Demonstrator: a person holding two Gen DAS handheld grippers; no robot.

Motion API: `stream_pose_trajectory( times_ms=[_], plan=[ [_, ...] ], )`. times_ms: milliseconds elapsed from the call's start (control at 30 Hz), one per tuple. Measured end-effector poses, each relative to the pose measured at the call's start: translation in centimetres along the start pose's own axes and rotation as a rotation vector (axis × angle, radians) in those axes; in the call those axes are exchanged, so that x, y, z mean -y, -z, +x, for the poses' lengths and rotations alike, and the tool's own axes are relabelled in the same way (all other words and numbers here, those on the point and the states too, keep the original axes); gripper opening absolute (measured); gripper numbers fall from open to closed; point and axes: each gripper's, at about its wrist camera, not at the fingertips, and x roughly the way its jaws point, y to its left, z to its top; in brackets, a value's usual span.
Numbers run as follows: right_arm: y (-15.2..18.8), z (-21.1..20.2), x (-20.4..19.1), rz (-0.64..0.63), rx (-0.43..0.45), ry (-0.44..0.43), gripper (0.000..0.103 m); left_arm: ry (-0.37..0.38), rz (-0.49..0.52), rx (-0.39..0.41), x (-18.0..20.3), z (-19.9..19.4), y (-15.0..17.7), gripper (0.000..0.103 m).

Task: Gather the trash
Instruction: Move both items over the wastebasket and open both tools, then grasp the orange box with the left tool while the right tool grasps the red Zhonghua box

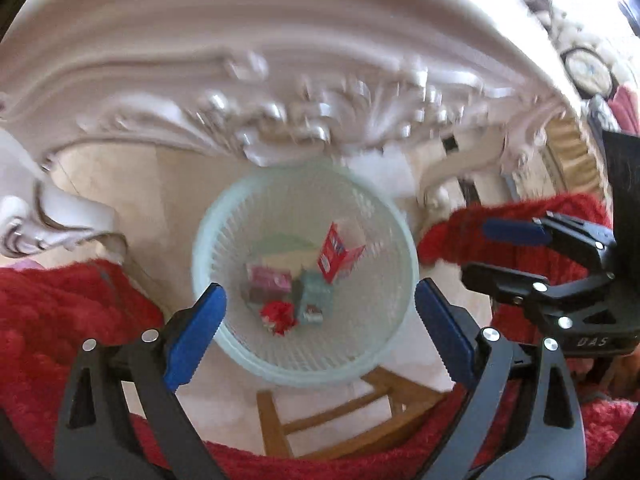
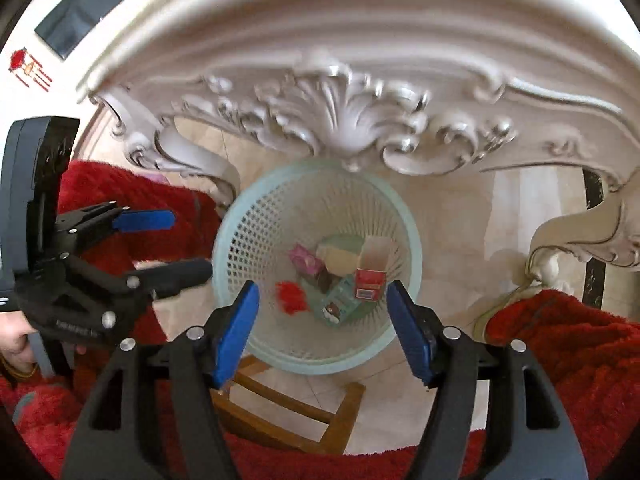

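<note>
Pale, glossy tiled floor [image 2: 460,232] underfoot, cream in tone. Standing on it, one round pale-green mesh basket [image 2: 256,232], seen from above in both wrist views. Just behind the basket, one ornate white carved bench [image 2: 352,120] with scrolled apron and curved legs; two legs visible in the right wrist view, one on either side of the basket. In front of the basket, one wooden stool frame [image 2: 288,404], partly hidden by the tongs. Left and right of the basket, red shaggy fabric [image 2: 568,360] in folds, reaching down to the floor. Far behind the bench in the left wrist view, a round clock-like face [image 1: 588,68], blurred.

Inside the basket, trash lying on the bottom: one red-and-white carton [image 2: 370,276] with open top, one pink packet [image 2: 306,260], one teal box [image 2: 340,304], one pale green-and-cream box [image 2: 340,252], one crumpled red scrap [image 2: 290,298] nearest the front rim. Five pieces countable; anything beneath them not discernible.

Two sets of tongs, both above the front rim of the basket, pointing down into it. Left tongs [image 1: 320,332] spread wide, released, nothing between the blue pads [image 1: 196,336]. Right tongs [image 2: 322,328] also parted, released, pads bare, nothing gripped. Each set visible from the side in the other's view, just beside the basket, jaws apart. Part of a hand [image 2: 16,340] on the left tongs' handle.
</note>
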Motion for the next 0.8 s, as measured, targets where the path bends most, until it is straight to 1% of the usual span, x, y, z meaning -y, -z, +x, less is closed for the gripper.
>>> stream_pose_trajectory(
  times_ms=[33, 67, 133, 200, 267, 300, 367, 400, 433, 467, 500, 567, 667, 700, 767, 800],
  plan=[
    [-0.2, -0.8, -0.2, -0.002, 0.024, -0.005, 0.063, -0.006, -0.003, 0.028, 0.0, -0.7, 0.0, 0.093],
    [-0.3, -1.5, -0.3, -0.005, 0.048, -0.013, 0.063, -0.014, -0.007, 0.073, -0.1, -1.9, 0.0, 0.093],
    [-0.8, -4.5, -0.8, -0.015, 0.141, -0.034, 0.063, -0.028, -0.021, 0.167, -0.3, -4.3, -0.3, 0.093],
    [-1.4, -6.9, -1.1, -0.036, 0.232, -0.037, 0.063, -0.022, -0.027, 0.257, -0.2, -6.7, -1.0, 0.093],
    [-2.9, -9.9, -1.2, -0.072, 0.362, 0.013, 0.064, -0.043, -0.010, 0.340, 0.3, -9.0, -2.2, 0.093],
    [-3.6, -10.6, -1.1, -0.083, 0.398, 0.039, 0.071, -0.059, 0.012, 0.369, 0.6, -9.9, -3.0, 0.093],
    [-6.4, -11.7, -0.7, -0.093, 0.466, 0.134, 0.073, -0.107, 0.099, 0.402, 1.6, -11.1, -5.8, 0.093],
    [-7.5, -11.9, -0.4, -0.087, 0.482, 0.151, 0.073, -0.127, 0.140, 0.415, 2.1, -11.4, -7.0, 0.093],
    [-9.3, -12.0, 0.2, -0.062, 0.499, 0.161, 0.073, -0.144, 0.191, 0.441, 2.6, -11.7, -8.5, 0.093],
    [-10.7, -11.9, 0.6, -0.040, 0.503, 0.164, 0.073, -0.151, 0.227, 0.460, 3.0, -11.7, -9.6, 0.093],
    [-12.7, -11.5, 1.1, -0.017, 0.502, 0.174, 0.073, -0.147, 0.259, 0.477, 3.1, -11.9, -10.9, 0.093],
    [-15.4, -10.7, 1.6, -0.016, 0.497, 0.190, 0.073, -0.095, 0.303, 0.490, 3.1, -11.9, -13.8, 0.093],
    [-18.7, -9.1, 2.5, -0.027, 0.465, 0.209, 0.073, -0.013, 0.347, 0.463, 3.0, -11.2, -17.3, 0.093],
    [-19.7, -8.5, 2.8, -0.026, 0.451, 0.207, 0.073, -0.014, 0.362, 0.447, 3.1, -10.7, -18.2, 0.093],
    [-20.5, -7.9, 3.5, -0.023, 0.430, 0.203, 0.073, -0.043, 0.387, 0.416, 3.4, -9.5, -19.8, 0.093],
    [-21.2, -7.6, 3.7, -0.023, 0.416, 0.200, 0.073, -0.040, 0.394, 0.402, 3.4, -8.9, -20.3, 0.093]
  ],
)
